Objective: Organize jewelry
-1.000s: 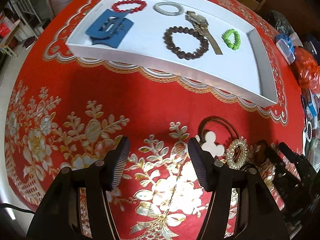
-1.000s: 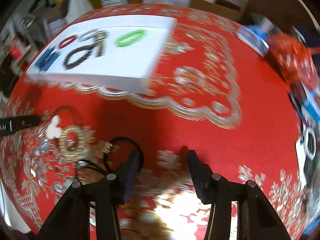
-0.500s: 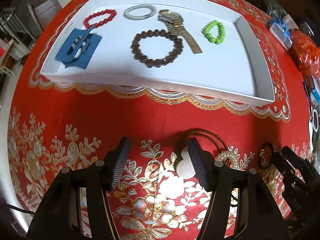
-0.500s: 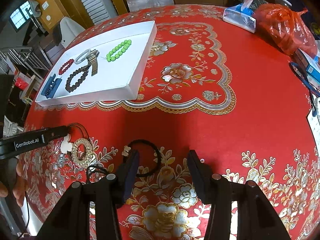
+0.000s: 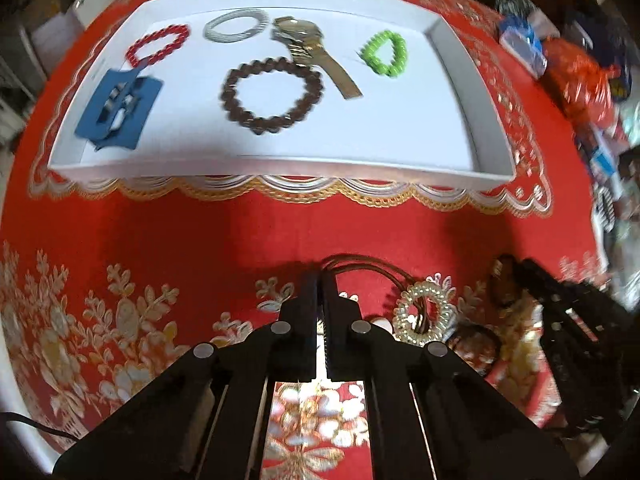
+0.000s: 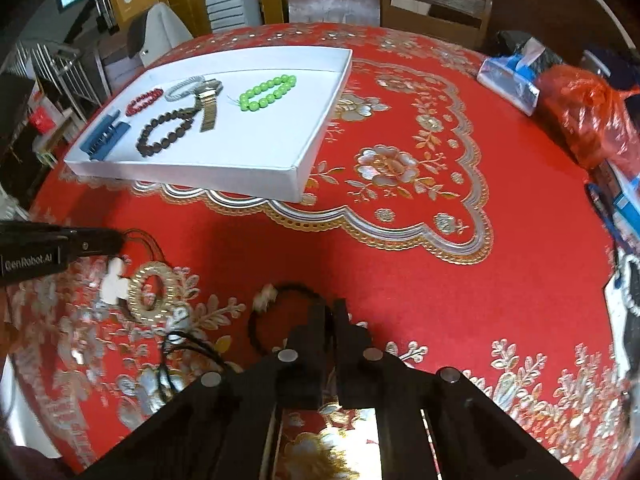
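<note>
Both tools have just been closing, and both now sit clenched on cords lying on the red, gold-flowered tabletop (image 6: 400, 240), on the near side of the shallow white cardboard tray (image 5: 460, 80). My left tool (image 5: 319, 280) has its jaws pressed together at the top loop of the thin brown cord necklace (image 5: 372, 270), whose white pendant (image 6: 114, 280) lies just below the tips. My right tool (image 6: 328, 308) is pinched on the edge of a black cord bracelet with a small pale charm (image 6: 280, 304), further right of the tray's near wall.

Inside the tray lie a blue plastic hair claw (image 5: 120, 104), a red bead bracelet (image 5: 158, 44), a silver-grey twisted ring bangle (image 5: 236, 26), a gold metal wristwatch (image 5: 316, 56), a dark brown wooden bead bracelet (image 5: 272, 96) and a bright green bead bracelet (image 5: 386, 54). Outside it, beside the necklace, a clear coiled hair tie (image 5: 424, 314) lies with the brown cord running through it, and a tangle of thin black cord (image 6: 188, 354) is near.

I judge this the pick-up step for two pieces at once. Next I need a slow lift. The brown cord could drag the coiled tie along, so I should raise it gently, then carry each piece over the near wall to the bare right part of the tray.
</note>
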`<state>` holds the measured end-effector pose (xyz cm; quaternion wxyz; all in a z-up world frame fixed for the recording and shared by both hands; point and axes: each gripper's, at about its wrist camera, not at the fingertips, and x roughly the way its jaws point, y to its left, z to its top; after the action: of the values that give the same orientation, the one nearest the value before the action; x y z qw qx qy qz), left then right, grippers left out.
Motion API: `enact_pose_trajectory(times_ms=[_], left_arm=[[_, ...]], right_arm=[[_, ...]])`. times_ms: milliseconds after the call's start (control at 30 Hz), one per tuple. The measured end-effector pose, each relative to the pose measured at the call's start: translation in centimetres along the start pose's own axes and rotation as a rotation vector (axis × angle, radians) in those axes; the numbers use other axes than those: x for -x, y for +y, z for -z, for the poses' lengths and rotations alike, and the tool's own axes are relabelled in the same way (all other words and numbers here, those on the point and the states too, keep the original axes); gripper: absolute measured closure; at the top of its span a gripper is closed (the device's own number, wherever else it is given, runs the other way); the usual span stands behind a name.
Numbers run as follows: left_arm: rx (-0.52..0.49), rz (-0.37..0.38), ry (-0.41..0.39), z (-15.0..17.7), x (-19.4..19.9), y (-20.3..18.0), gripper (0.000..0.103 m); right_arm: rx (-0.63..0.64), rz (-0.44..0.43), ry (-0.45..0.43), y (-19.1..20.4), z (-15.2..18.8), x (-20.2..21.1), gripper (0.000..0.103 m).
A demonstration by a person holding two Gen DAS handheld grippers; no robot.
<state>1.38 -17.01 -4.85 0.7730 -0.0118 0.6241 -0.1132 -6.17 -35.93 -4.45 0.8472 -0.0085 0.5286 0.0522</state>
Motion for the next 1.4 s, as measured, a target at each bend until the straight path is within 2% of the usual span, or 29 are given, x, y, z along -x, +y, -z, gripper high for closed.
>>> enact_pose_trajectory(times_ms=[300,500,667,733,800,900,1000,1033,1100,1133,1233,1400], left_arm=[[0.035,0.069,-0.078,-1.1,5.0,0.5,0.102],[0.03,0.096,-0.134,0.1,10.1,2.1,0.102],[0.022,0.094,-0.175,0.6,12.7,2.6,0.102],[0.025,0.092,-0.183,0.8,13.1,2.8,0.102],[0.029,0.093,-0.185,0.9,13.3,2.9,0.102],[0.021,0.076,-0.19,1.2,13.4,2.8,0.102],[0.026,0.078,-0.182,1.3,13.2,2.9,0.102],[0.028,0.077,-0.18,1.3,13.1,2.9,0.102],[0.032,0.077,-0.178,1.2,13.1,3.0,0.102],[0.033,0.078,-0.175,1.2,13.0,3.0,0.102],[0.032,0.079,-0.177,1.0,13.1,2.9,0.102],[0.025,0.085,-0.192,0.5,13.8,2.5,0.102]], right_arm=[[-0.057,-0.11,-0.098,-0.6,-1.3,4.5,0.102],[-0.061,-0.156,-0.146,-0.5,-2.6,6.9,0.102],[-0.047,-0.179,-0.08,-0.8,-2.4,5.3,0.1],[-0.056,-0.171,-0.018,-1.1,-1.9,3.6,0.093],[-0.047,-0.14,0.012,-1.1,-1.3,2.2,0.079],[-0.027,-0.12,0.047,-0.8,-0.6,0.5,0.078],[0.016,-0.054,0.044,-0.4,-0.3,-0.3,0.077],[0.03,-0.053,0.042,-0.3,-0.2,-0.4,0.078],[0.066,-0.002,0.033,0.0,0.0,-0.5,0.096],[0.071,0.0,0.033,-0.1,-0.1,-0.4,0.101],[0.041,-0.042,0.034,-0.7,-0.3,0.0,0.101],[-0.03,-0.1,-0.035,-2.3,-1.4,2.8,0.101]])
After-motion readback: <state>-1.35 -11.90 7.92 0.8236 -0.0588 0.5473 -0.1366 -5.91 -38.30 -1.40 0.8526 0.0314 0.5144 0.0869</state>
